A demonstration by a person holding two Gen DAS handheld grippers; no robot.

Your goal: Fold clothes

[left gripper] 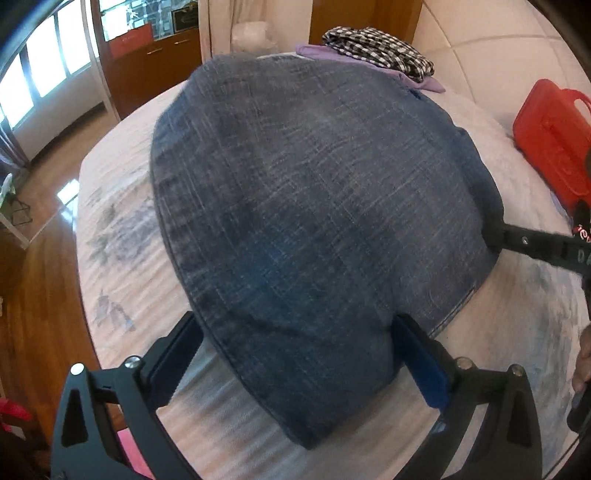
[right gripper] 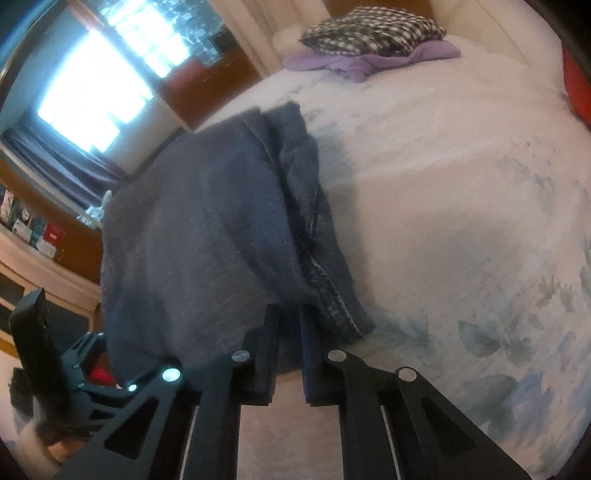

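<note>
My left gripper (left gripper: pixel 295 354) is standing wide apart around the jeans' (left gripper: pixel 314 206) near corner; my right gripper (right gripper: pixel 288 354) is pinching their hem. The jeans are lying lengthwise away from me on the floral bed (left gripper: pixel 122 266), probably folded. Beyond, checkered cloth (left gripper: pixel 380 48) is resting on purple cloth (right gripper: pixel 369 61).

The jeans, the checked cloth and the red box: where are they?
jeans (left gripper: pixel 314 206), left wrist view, middle of denim.
checked cloth (right gripper: pixel 373 31), right wrist view, its top.
red box (left gripper: pixel 550 136), left wrist view, its lid.
</note>
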